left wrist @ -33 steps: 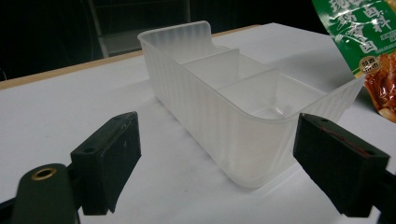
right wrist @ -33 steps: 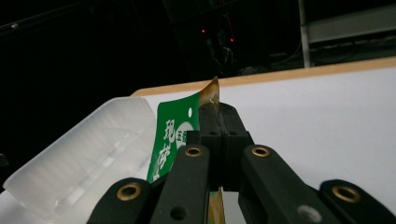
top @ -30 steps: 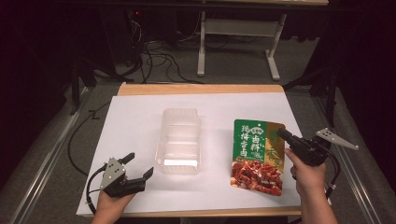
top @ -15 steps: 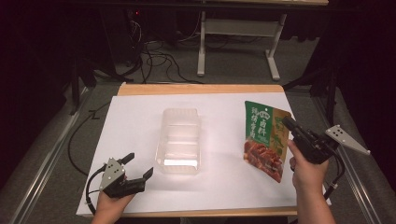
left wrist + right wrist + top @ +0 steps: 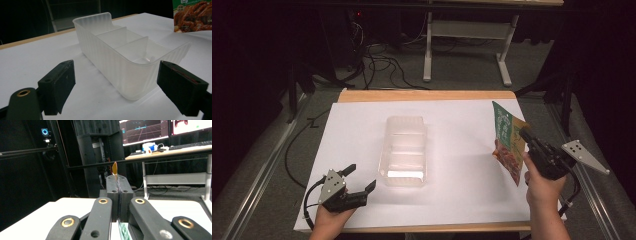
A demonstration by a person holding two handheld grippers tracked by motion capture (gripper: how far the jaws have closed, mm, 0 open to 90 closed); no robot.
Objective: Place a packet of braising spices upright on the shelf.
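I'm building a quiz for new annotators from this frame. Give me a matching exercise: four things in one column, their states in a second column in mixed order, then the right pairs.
Things:
1. food pouch
2. clear divided container
3. left gripper
4. right gripper

States:
A. jaws open, nothing between them
B. lifted off the table, hanging on edge
C. jaws shut on a thin edge
D. standing empty in the middle of the white table

Pairs: 1-B, 2-D, 3-A, 4-C

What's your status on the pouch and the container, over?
Right gripper shut on sauce pouch, lifted off table. Left gripper open, near clear container. Nothing between pouch and container.
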